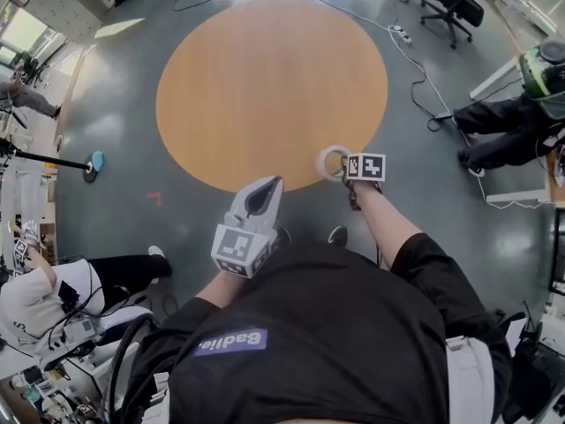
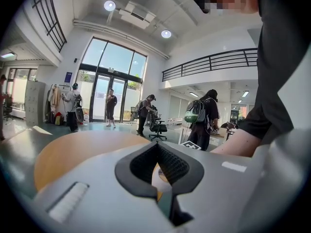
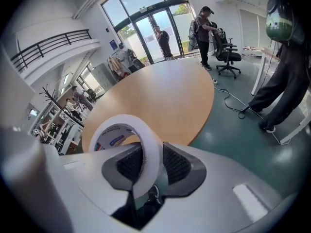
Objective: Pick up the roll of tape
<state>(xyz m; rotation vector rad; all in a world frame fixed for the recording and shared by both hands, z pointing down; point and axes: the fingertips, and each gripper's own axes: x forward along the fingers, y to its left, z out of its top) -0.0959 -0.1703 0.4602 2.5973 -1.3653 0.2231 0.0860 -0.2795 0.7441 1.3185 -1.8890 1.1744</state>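
At the near edge of the round wooden table (image 1: 265, 87), the right gripper (image 1: 344, 168) holds the roll of tape (image 1: 322, 159). The right gripper view shows the grip plainly: the white roll stands on edge between the two jaws, and the dark ribbed pads (image 3: 177, 164) press on its band from either side. Most of the ring sticks up above the jaws. Blue and red print shows on the inside of its core. The roll sits over the table's rim; whether it clears the tabletop I cannot tell. The cube with square markers (image 1: 365, 166) rides just behind the roll, and the person's bare forearm (image 1: 388, 219) runs back from it to a black shirt sleeve.

The left gripper (image 1: 269, 184) is nearer the person's body, its tip over the table's near edge and well apart from the tape. Its jaws are together at the tips with nothing between them.

Around the table lies a grey-green floor (image 1: 132, 193). A white cable (image 1: 402, 34) trails across it toward an office chair (image 1: 452, 5). One person sits at the lower left (image 1: 35, 290), and another in dark trousers is at the right (image 1: 503, 122).
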